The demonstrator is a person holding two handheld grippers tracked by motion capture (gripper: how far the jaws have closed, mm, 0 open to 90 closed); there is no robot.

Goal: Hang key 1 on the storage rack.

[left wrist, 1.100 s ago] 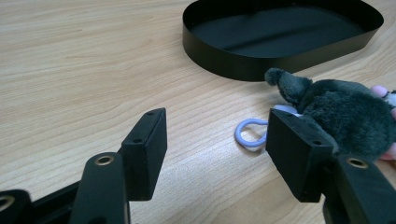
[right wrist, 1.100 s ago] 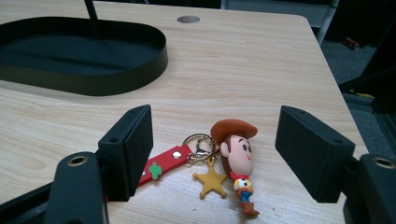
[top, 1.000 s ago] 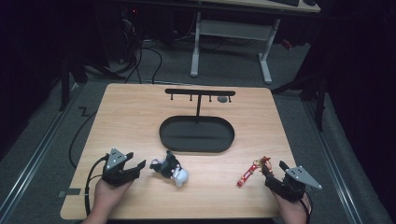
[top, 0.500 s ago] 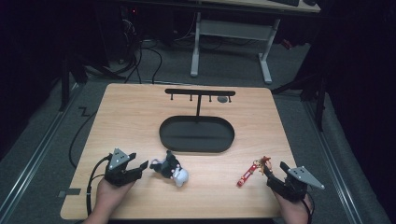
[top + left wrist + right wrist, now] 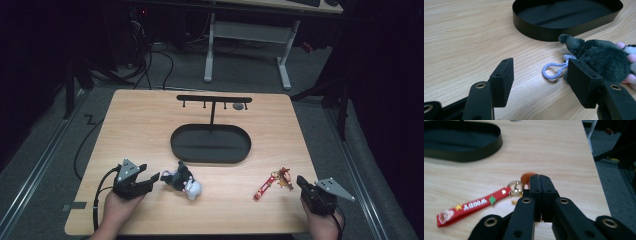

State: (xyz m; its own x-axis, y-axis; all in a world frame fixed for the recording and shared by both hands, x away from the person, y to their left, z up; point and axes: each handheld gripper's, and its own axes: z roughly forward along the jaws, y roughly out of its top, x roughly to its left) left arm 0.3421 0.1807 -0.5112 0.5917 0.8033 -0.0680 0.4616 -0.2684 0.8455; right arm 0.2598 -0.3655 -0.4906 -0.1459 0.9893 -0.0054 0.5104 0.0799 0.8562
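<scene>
Plush keychain [image 5: 183, 181], a grey stuffed animal with a pale blue loop [image 5: 554, 71], lies on the table [image 5: 140, 130] just ahead of the left hand-held gripper [image 5: 150, 178]. Compared with the high view a second ago, that hand-held gripper has edged a little toward the toy, while the toy itself has not shifted. Its jaws stand spread wide: in the left gripper view the blue loop sits on the wood between them, nearer the right-hand jaw, which is just beside or touching the grey fur. Nothing is pinched yet. That small advance suggests the approach to the loop is underway, and the likely next step is to ease forward and close on the loop or the body.

Beyond the toy, farther from the left hand-held gripper, rests the black oval tray [image 5: 544, 31], with the black hanger stand [image 5: 214, 100] rising at its far side, its hooks bare.

The right hand-held gripper [image 5: 302, 182] has kept its place near the table's front edge, jaws pressed together and holding nothing. Just ahead and to its left lies the red strap keychain [image 5: 471, 207] with a gold ring [image 5: 515, 186] and a small figure; part of that figure is hidden behind the jaw tips. It appears untouched.
</scene>
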